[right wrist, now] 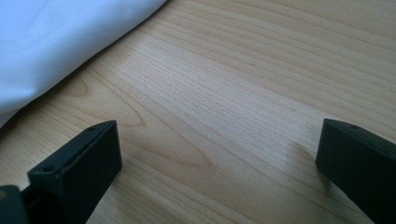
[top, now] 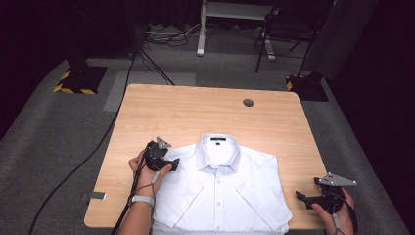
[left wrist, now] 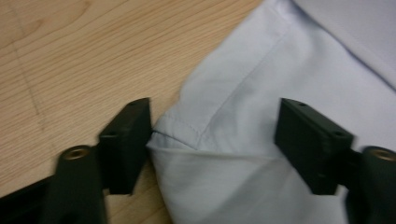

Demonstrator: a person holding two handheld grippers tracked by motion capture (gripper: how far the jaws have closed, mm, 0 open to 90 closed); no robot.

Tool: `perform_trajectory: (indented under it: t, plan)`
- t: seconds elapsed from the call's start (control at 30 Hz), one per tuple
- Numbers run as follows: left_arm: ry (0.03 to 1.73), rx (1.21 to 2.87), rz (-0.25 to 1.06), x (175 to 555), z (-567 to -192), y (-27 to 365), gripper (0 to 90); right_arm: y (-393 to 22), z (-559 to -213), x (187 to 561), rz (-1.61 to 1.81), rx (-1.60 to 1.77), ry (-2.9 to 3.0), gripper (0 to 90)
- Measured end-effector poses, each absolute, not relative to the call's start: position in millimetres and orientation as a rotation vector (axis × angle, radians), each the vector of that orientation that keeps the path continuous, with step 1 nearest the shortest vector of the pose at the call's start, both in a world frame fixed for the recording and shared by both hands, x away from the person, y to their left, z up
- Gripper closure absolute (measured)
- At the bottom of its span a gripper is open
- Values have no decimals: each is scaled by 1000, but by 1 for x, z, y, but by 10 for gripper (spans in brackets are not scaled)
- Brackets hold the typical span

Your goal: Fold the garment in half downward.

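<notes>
Jaws, left gripper (left wrist: 212,144): spread around shirt (top: 220,186) sleeve corner, not pinching, placed to grab.
Right gripper (right wrist: 217,172): jaws spread over bare table (top: 195,107), waiting near shirt's right edge.

Left tool (top: 172,161) is out in front of my left hand (top: 143,169), forearm coming up from the bottom edge, watch band on the wrist. Its jaws are partway apart, pads not pressing on anything. Right tool (top: 299,196) sits low at the near right in my right hand (top: 337,208), jaws spread wide.
</notes>
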State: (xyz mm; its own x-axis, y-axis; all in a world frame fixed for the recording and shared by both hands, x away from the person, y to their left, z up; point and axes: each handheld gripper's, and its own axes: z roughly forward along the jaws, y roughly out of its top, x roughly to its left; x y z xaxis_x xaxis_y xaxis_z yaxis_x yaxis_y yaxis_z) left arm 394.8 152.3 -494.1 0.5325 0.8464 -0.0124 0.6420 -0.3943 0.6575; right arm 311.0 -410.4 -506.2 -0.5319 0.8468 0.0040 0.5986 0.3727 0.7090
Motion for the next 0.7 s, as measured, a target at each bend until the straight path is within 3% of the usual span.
perform_trajectory:
  t: [0.1,0.2,0.37,0.53,0.7]
  plan:
    - [1155,2150,416,391,-494,150,548,-410,-506,311,950,1261,2278,5]
    - [1148,2120,412,389,-496,150,710,-410,-506,311,951,1261,2278,7]
    - [1139,2074,414,388,-500,150,782,-410,-506,311,951,1272,2263,40]
    - [1125,2050,429,386,-503,151,792,-409,-503,311,956,1277,2252,156]
    - [1120,2055,431,385,-503,151,791,-399,-489,311,958,1210,2258,167]
